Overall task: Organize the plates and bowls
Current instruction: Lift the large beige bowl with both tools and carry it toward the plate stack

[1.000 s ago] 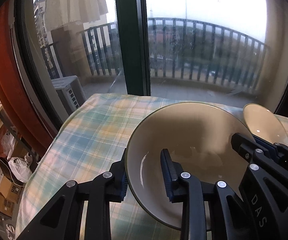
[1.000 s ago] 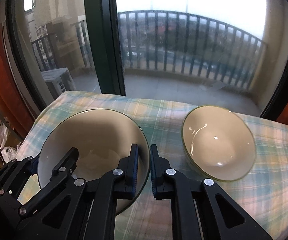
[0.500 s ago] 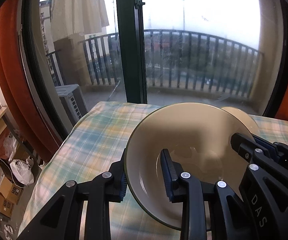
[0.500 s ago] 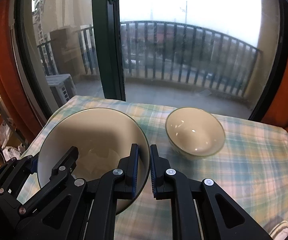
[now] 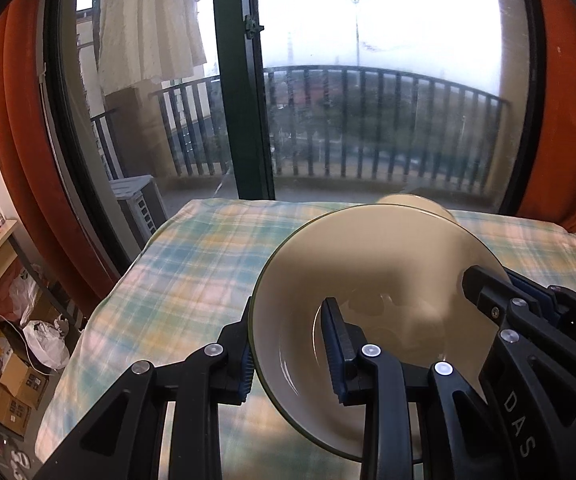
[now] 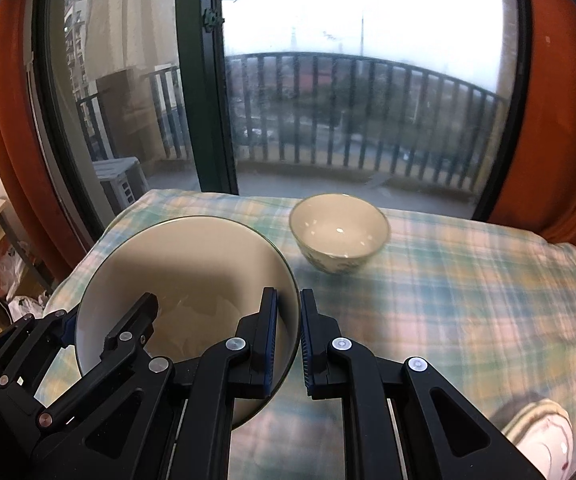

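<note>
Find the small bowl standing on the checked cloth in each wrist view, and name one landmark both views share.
Left wrist: small bowl peeks over the large bowl's far rim, right of centre.
Right wrist: small bowl stands in full view at centre, beyond the large bowl.
Shared landmark: green window post.

large cream bowl held tilted above cloth; small cream bowl upright beyond.

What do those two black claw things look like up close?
Both the left gripper and right gripper are matte black plastic linkages with silver rivets. Each finger ends in a ribbed blue pad. White letters "DAS" mark one body. No cables or sleeves show.
</note>
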{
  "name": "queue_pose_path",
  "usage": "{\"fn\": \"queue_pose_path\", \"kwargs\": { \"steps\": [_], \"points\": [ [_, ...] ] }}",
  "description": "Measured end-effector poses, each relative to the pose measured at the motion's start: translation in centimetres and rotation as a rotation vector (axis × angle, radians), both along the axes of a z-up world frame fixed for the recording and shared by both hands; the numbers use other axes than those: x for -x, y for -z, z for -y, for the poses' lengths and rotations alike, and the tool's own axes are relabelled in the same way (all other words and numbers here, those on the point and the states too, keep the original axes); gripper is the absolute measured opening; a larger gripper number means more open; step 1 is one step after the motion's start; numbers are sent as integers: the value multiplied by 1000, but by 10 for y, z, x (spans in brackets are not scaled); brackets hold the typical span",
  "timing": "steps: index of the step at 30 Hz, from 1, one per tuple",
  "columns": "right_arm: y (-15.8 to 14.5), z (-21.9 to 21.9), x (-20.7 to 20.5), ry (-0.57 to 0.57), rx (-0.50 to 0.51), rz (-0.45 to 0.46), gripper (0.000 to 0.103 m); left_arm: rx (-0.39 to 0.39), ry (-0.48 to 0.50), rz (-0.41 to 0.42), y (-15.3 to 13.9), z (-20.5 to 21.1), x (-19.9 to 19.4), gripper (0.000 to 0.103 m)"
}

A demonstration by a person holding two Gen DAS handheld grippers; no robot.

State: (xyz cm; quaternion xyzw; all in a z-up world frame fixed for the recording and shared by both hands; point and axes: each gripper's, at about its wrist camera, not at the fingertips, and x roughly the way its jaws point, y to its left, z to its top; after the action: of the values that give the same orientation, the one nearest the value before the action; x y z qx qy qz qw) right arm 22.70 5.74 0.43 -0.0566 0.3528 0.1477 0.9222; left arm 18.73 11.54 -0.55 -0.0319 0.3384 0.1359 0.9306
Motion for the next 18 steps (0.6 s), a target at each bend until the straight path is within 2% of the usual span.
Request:
{"fn": "queue_pose_path", "kwargs": {
  "steps": [9,18],
  "points": [
    [-19,45,42,30,-8,37,14,3,32,42,-10,34,31,28],
    [-25,91,75,89,-20,55,14,18,92,56,-11,71,51,28]
  ]
}}
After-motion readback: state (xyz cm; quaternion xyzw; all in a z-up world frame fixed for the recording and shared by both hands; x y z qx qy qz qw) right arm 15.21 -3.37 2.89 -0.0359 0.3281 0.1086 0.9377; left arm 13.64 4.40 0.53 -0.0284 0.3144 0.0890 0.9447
